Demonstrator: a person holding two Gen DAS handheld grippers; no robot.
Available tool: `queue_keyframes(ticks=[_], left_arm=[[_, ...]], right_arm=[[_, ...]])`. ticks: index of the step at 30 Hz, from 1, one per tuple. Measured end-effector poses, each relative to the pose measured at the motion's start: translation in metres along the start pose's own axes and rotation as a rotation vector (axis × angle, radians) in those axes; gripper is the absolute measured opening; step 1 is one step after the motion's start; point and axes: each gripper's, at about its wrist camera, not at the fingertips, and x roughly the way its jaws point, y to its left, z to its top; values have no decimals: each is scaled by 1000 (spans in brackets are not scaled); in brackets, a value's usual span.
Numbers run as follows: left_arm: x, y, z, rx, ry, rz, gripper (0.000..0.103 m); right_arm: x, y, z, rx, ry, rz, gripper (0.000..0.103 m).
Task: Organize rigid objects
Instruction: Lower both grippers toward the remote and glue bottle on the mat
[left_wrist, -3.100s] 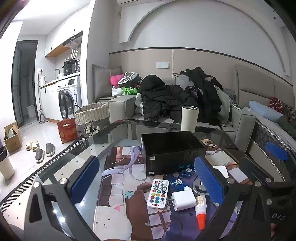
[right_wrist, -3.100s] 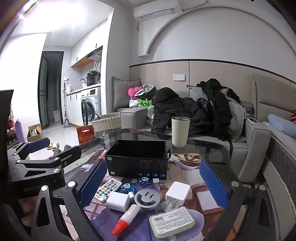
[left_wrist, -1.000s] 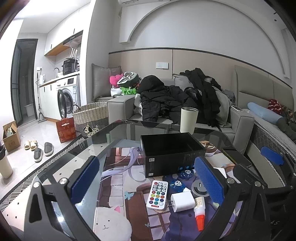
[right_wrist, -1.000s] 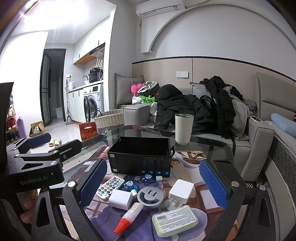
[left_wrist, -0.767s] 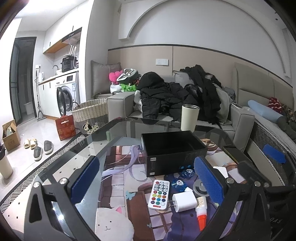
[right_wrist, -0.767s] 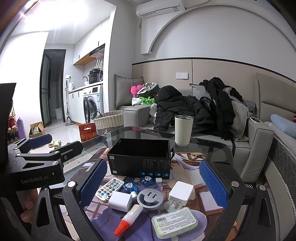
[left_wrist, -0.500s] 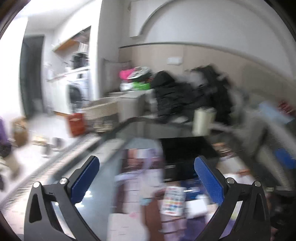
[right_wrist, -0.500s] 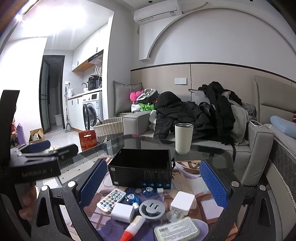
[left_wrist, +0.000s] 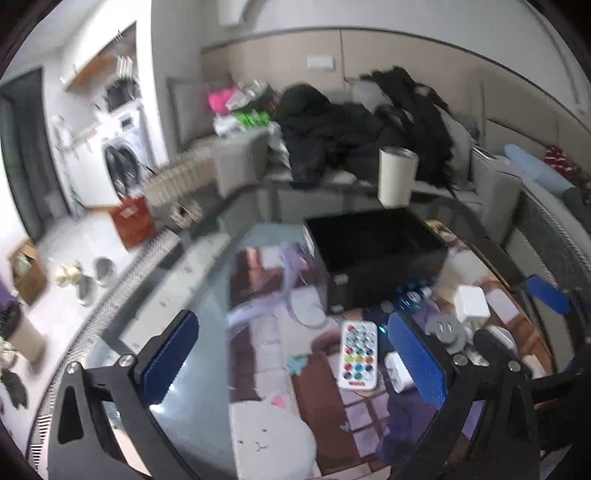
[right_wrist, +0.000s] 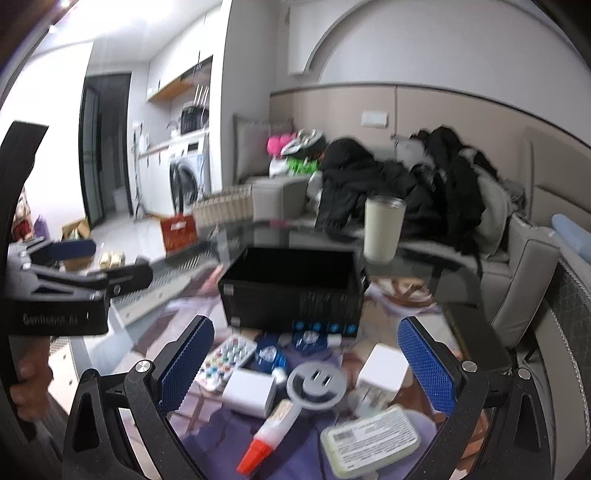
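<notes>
Both grippers are showing black angular frames with silver screw heads. The left gripper (left_wrist: 295, 365) and right gripper (right_wrist: 306, 369) are each wearing blue, ridged pads (right_wrist: 424, 365). White lettering, blurred, is running along the left gripper's black body.

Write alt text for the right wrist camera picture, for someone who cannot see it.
An open two-fingered tool with blue pads hovers over small items on a glass table: a glue bottle, a white charger, a colourful remote and a grey round plug. Behind them sits an open black box, then a cream cup. The other tool shows at left.
</notes>
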Motion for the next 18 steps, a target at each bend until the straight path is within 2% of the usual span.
queue_keyframes(ticks=[2,5,7,10,12,14,16,18], left_arm=[[14,-1,-2,6,52,-19,103],[40,-4,-9,17,154,-5,103],[57,-9,-16,32,232,-3,103],[71,-16,-27,66,302,8,103],[78,-21,-34,81,339,8,102],[80,-22,-37,90,361,5,102],[85,-26,-42,104,383,1,102],[90,-29,-44,116,399,-3,102]], right_arm=[[10,2,-6,7,63,8,102],[24,4,-16,6,146,27,102],[29,8,-22,-10,180,35,101],[38,15,-31,-52,233,58,100],[44,17,-38,-66,276,75,95],[50,18,-44,-68,318,83,83],[53,18,-48,-72,351,94,78],[56,17,-52,-65,372,105,78]])
